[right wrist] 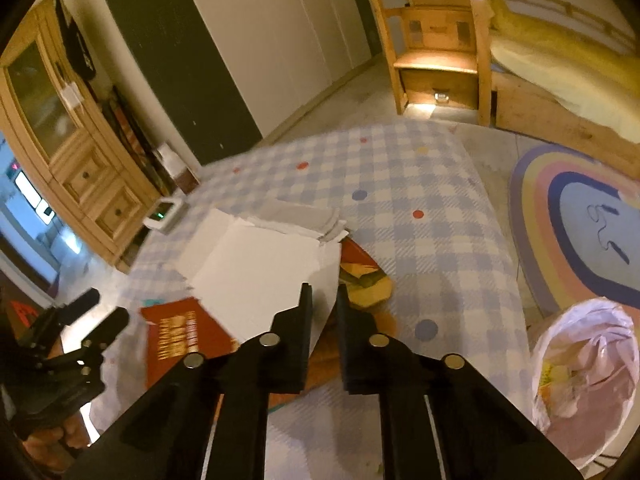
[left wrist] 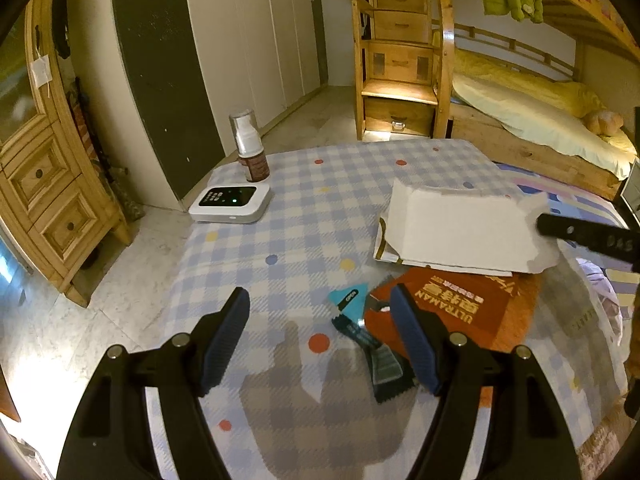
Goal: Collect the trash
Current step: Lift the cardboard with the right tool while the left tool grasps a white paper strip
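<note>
Trash sat mid-worktop on the blue-and-white checked cloth (left wrist: 304, 216): a torn white cardboard piece (left wrist: 460, 228), an orange-red printed packet marked ULTRAMAN (left wrist: 460, 308) just under its near edge, and a teal plastic wrapper (left wrist: 348, 298) touching the packet's left side. A darker strip of wrapper (left wrist: 384, 372) lay just below the teal one.

Your right claw (right wrist: 323, 300) was nearly closed, pads pinching the near edge of the white cardboard. In the left wrist view one of its fingers (left wrist: 580, 236) overlapped the cardboard's right edge.

Your left claw (left wrist: 320, 336) stood wide open over the cloth, holding nothing; its right pad was over the edge of the orange-red packet, contact not clear.

A white-lined trash bin (right wrist: 588, 380) sat on the floor, right of the worktop. A brown pump bottle with clear cap (left wrist: 250, 148) and a flat white device with dark screen (left wrist: 230, 204) stood at the far left corner, well apart from the trash.
</note>
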{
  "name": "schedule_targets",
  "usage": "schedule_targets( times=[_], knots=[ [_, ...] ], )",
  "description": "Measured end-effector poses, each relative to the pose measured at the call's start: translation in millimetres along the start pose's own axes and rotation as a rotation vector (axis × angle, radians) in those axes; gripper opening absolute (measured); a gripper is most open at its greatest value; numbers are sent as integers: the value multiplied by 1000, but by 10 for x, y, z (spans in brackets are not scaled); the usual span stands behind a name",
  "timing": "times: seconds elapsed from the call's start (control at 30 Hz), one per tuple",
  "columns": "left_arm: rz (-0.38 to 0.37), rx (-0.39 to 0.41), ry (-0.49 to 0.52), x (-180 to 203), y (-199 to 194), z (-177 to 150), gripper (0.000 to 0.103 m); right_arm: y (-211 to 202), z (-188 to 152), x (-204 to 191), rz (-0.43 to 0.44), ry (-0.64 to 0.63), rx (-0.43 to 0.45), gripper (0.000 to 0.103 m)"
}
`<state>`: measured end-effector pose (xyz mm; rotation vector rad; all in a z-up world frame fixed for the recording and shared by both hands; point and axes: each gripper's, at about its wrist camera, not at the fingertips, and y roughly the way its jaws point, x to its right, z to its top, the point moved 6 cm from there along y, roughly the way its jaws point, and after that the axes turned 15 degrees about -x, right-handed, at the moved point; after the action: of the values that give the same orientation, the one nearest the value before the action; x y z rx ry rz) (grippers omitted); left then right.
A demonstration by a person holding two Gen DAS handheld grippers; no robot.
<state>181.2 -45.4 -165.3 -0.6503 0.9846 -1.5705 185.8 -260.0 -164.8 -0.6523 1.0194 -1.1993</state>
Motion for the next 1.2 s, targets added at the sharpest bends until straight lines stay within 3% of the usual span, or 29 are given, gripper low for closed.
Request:
schedule_targets(
  times=[0.2, 0.4, 0.57, 0.87, 1.2],
  knots=[
    [-4, 26, 3, 0, -197, -75, 71, -521, -67, -97, 53, 16, 122, 1],
    [-13, 44, 13, 39, -317, -104, 74, -1122, -113, -71, -56, 25, 296, 0],
    [-36, 36, 37, 156, -313, -195, 79, -1204, -227, 53, -108, 38, 284, 0],
    [-69, 8, 130, 482, -189, -371, 77, -1168, -492, 205, -144, 45, 256, 0],
    [-4, -18, 256, 795, 147, -232, 76, -1148, -533, 247, -141, 49, 248, 0]
  ],
)
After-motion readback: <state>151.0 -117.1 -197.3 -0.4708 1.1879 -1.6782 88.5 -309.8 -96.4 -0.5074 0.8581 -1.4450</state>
